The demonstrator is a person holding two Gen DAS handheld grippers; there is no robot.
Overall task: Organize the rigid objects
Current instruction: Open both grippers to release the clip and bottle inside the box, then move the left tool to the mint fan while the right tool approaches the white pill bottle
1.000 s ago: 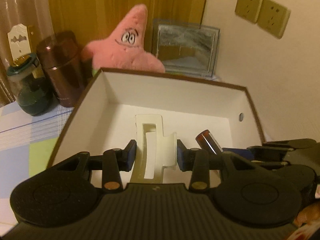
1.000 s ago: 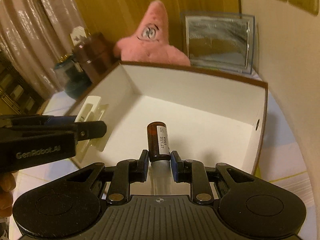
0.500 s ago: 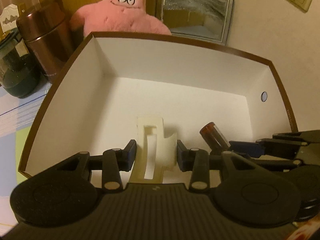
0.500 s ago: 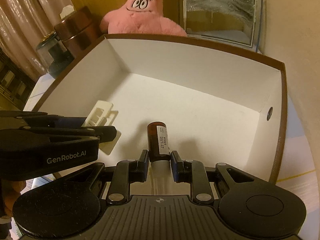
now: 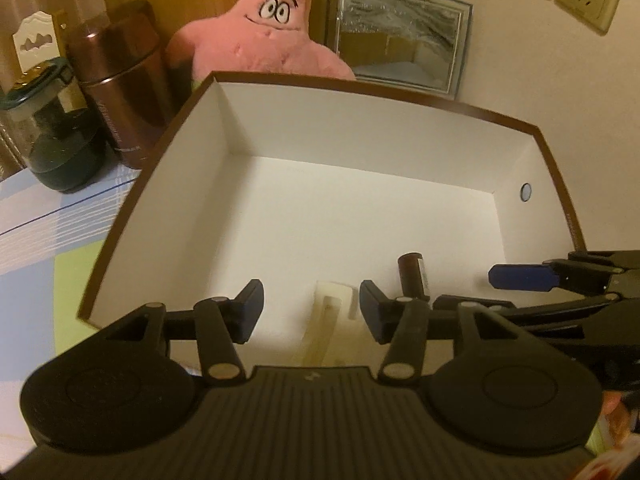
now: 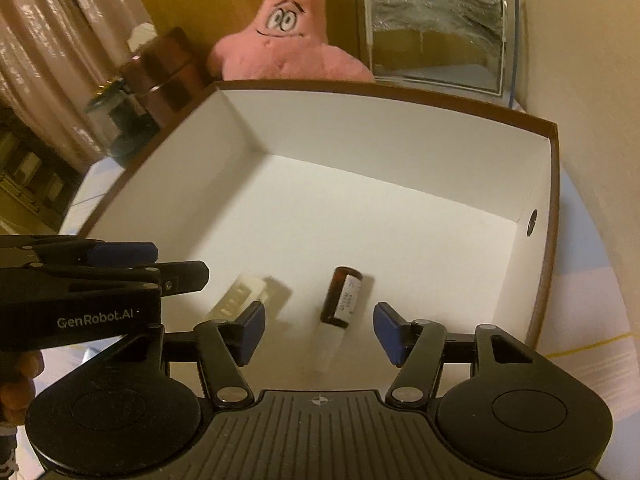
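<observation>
The amber vial (image 6: 341, 298) with its white label and clear cap lies on the floor of the white box (image 6: 400, 148), near the front, and the cream plastic clip (image 6: 240, 298) lies just beside it to the left; neither touches my pads. My right gripper (image 6: 319, 330) has just been opening and its jaws stand spread with the vial loose between them, and my left gripper (image 5: 311, 306) has likewise just opened, jaws apart around the clip. Behind the box stand a pink star plush (image 6: 286, 36), a glass frame (image 6: 436, 32) and a brown canister (image 5: 120, 76).
</observation>
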